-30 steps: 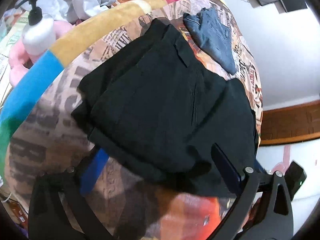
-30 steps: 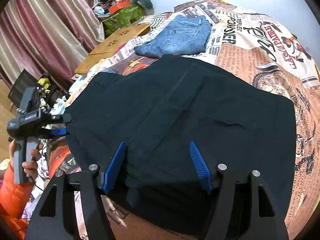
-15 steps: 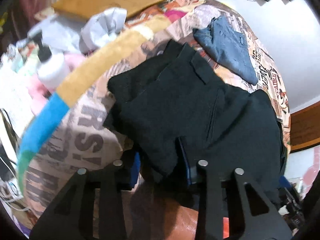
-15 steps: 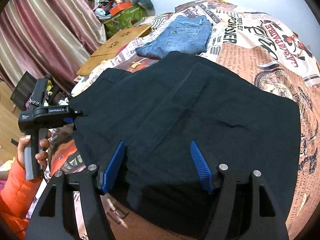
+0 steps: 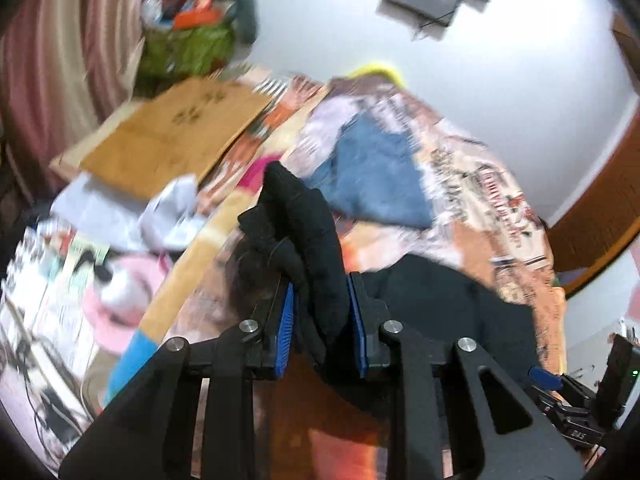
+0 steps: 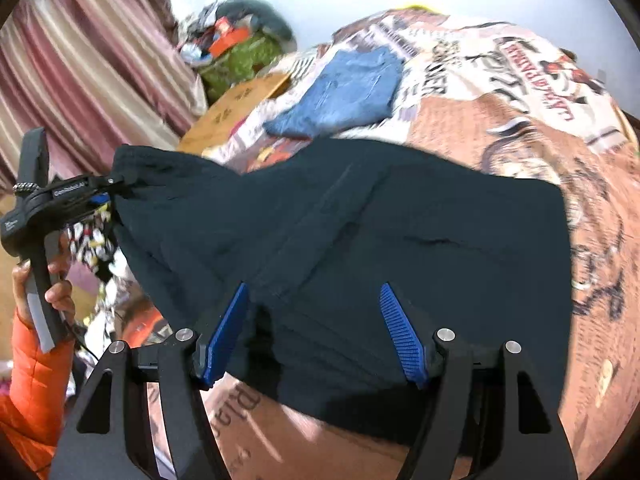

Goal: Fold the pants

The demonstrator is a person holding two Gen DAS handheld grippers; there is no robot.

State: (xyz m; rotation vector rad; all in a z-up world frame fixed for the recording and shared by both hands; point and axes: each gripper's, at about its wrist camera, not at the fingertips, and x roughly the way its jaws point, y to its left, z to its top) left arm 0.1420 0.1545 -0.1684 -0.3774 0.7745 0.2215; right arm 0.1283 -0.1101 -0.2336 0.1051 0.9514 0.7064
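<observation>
The black pants (image 6: 360,232) lie folded on the printed bedspread (image 6: 500,92). My left gripper (image 5: 320,316) is shut on a bunched corner of the black pants (image 5: 304,220) and holds it lifted off the bed. In the right wrist view the left gripper (image 6: 104,196) shows at the left, pulling that corner up. My right gripper (image 6: 316,332) is open, its blue pads (image 6: 400,336) astride the near edge of the pants, which lies between them unpinched.
Folded blue jeans (image 6: 348,92) lie further back on the bed. A wooden board (image 5: 168,136), grey cloth (image 5: 172,216) and a pink item (image 5: 120,304) sit off the bed's left side. Striped curtains (image 6: 80,80) hang at left.
My left gripper closed on the left corner of the black pants and lifted it up. The right gripper stayed open at the near edge and moved slightly.
</observation>
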